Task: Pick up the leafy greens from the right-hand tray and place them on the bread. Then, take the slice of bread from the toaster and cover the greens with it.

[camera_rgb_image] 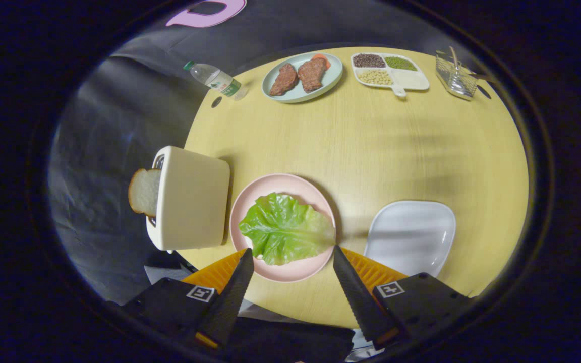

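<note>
- On the pink plate [315, 272] just ahead of the gripper [293, 257], the leafy greens [283, 229] lie spread flat; whatever bread sits under them is hidden, apart from perhaps a pale sliver at the leaf's near edge, too small to be sure of.
- The jaws stand apart and released, holding nothing, their tips flanking the near edge of the leaf without pressing on it.
- To the right of the plate, the white tray [411, 234] has no greens in it, so the first half of the task looks done: greens lifted from the tray and laid on the plate.
- To the left of the plate, touching or just beside it, stands the toaster [192, 199], with the slice of bread [144, 191] poking out of its slot, untouched.
- What remains, by my reading: reach to the toaster, grip that slice, draw it out and lay it over the greens.
- Across the surface [371, 151], well apart, sit a plate of meat [303, 75], a divided dish of beans [389, 70], a wire basket [456, 75] and a water bottle [217, 79]; none belong to the job.
</note>
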A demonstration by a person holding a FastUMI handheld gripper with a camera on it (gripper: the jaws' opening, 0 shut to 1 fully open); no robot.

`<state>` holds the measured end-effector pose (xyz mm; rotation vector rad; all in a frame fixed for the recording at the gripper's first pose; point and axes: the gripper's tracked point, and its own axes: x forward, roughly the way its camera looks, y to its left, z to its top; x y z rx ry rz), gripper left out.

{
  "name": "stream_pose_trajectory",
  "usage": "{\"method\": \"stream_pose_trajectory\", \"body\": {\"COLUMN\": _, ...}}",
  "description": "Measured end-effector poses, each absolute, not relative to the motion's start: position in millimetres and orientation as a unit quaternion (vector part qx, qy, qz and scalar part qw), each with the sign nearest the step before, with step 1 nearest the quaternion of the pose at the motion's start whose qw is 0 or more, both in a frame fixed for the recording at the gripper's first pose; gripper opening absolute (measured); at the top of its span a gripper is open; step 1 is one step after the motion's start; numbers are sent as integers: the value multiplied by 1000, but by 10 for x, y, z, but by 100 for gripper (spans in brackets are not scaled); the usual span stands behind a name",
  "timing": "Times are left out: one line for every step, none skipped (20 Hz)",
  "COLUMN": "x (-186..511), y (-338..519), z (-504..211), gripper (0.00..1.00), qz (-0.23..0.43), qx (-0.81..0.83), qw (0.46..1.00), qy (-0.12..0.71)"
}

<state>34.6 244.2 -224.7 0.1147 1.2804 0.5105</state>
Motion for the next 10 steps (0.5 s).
{"method": "stream_pose_trajectory", "body": {"x": 335, "y": 2475, "z": -2153, "gripper": 100, "qz": 233, "qx": 55, "qw": 773, "qy": 587}}
{"method": "stream_pose_trajectory", "body": {"x": 362, "y": 2514, "z": -2058, "gripper": 100, "qz": 230, "qx": 57, "qw": 780, "qy": 580}}
{"method": "stream_pose_trajectory", "body": {"x": 375, "y": 2572, "z": -1955, "gripper": 100, "qz": 229, "qx": 55, "qw": 785, "qy": 573}}
{"method": "stream_pose_trajectory", "body": {"x": 397, "y": 2629, "z": -1852, "gripper": 100, "qz": 228, "qx": 54, "qw": 792, "qy": 564}}
{"method": "stream_pose_trajectory", "body": {"x": 406, "y": 2708, "z": -1740, "gripper": 100, "qz": 229, "qx": 56, "qw": 795, "qy": 559}}
{"method": "stream_pose_trajectory", "body": {"x": 406, "y": 2802, "z": -1629, "gripper": 100, "qz": 228, "qx": 63, "qw": 797, "qy": 555}}
{"method": "stream_pose_trajectory", "body": {"x": 408, "y": 2888, "z": -1530, "gripper": 100, "qz": 227, "qx": 66, "qw": 799, "qy": 552}}
{"method": "stream_pose_trajectory", "body": {"x": 408, "y": 2968, "z": -1455, "gripper": 100, "qz": 228, "qx": 63, "qw": 802, "qy": 549}}
{"method": "stream_pose_trajectory", "body": {"x": 396, "y": 3048, "z": -1399, "gripper": 100, "qz": 229, "qx": 54, "qw": 801, "qy": 550}}
{"method": "stream_pose_trajectory", "body": {"x": 364, "y": 3149, "z": -1339, "gripper": 100, "qz": 233, "qx": 50, "qw": 802, "qy": 547}}
